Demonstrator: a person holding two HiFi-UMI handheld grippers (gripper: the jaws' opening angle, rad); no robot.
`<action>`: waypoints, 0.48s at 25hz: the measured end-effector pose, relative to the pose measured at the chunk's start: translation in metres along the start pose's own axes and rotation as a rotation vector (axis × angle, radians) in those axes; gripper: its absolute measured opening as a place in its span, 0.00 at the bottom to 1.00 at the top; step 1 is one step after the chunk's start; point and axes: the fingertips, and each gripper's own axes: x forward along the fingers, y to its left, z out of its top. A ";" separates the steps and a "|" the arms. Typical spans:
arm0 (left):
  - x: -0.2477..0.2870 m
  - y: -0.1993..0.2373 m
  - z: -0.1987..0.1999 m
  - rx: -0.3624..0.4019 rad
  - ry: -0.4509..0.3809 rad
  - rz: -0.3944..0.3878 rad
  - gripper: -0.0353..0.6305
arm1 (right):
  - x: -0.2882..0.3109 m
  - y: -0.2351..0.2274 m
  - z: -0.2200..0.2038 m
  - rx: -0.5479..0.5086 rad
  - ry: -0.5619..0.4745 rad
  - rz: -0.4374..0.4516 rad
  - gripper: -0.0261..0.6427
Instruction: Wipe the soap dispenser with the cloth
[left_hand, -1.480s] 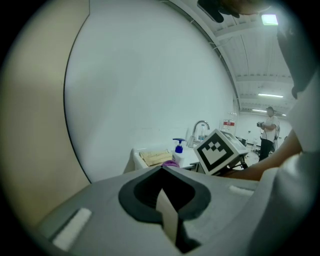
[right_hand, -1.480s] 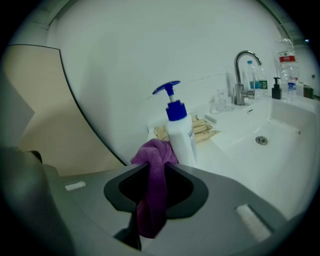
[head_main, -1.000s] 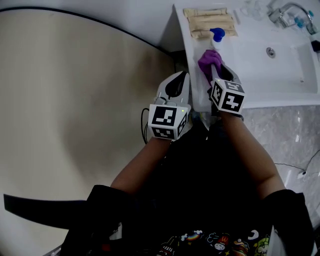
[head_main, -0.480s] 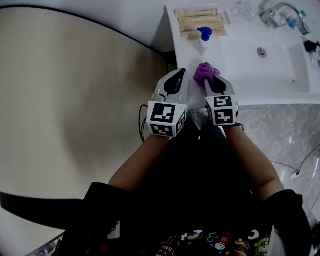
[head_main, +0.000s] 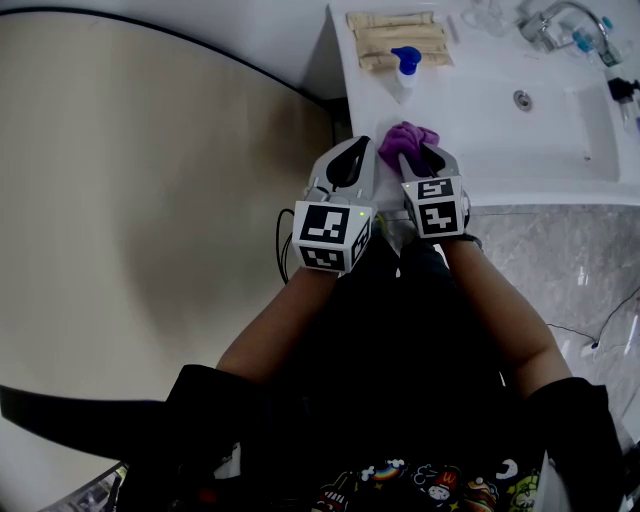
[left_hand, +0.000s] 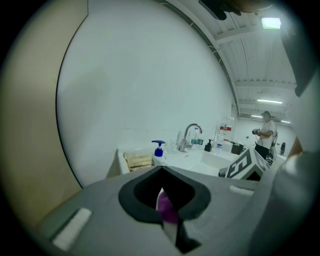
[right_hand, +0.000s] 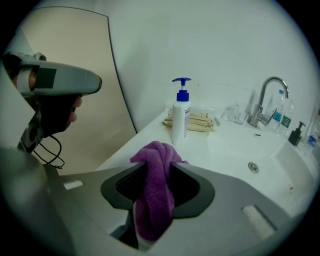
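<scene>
The soap dispenser (head_main: 404, 72), a white bottle with a blue pump, stands upright on the white counter (head_main: 366, 98) near its left edge; it also shows in the right gripper view (right_hand: 180, 117) and the left gripper view (left_hand: 159, 152). My right gripper (head_main: 413, 152) is shut on a bunched purple cloth (head_main: 405, 137), which pokes up between the jaws (right_hand: 155, 185). The cloth hangs short of the dispenser, not touching it. My left gripper (head_main: 352, 148) sits just left of the right one, jaws shut, over the counter's edge. A sliver of purple shows through its slit (left_hand: 167, 210).
A sink basin (head_main: 560, 120) with a chrome faucet (head_main: 545, 25) lies to the right of the dispenser. Tan folded items (head_main: 400, 35) lie behind the dispenser by the wall. Small bottles (right_hand: 299, 132) stand near the faucet. A person (left_hand: 264, 134) stands far off at the right.
My right gripper has drawn the cloth back from the dispenser toward me and slightly left. The left gripper has stayed where it was.
</scene>
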 end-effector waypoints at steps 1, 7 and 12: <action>0.000 0.000 0.000 0.000 0.000 0.000 0.05 | -0.002 0.001 0.001 0.005 -0.006 0.004 0.30; 0.004 -0.002 0.005 0.005 -0.007 -0.018 0.05 | -0.033 0.002 0.029 0.031 -0.104 0.014 0.33; 0.012 -0.009 0.014 0.020 -0.028 -0.046 0.05 | -0.064 -0.007 0.067 0.034 -0.249 -0.029 0.20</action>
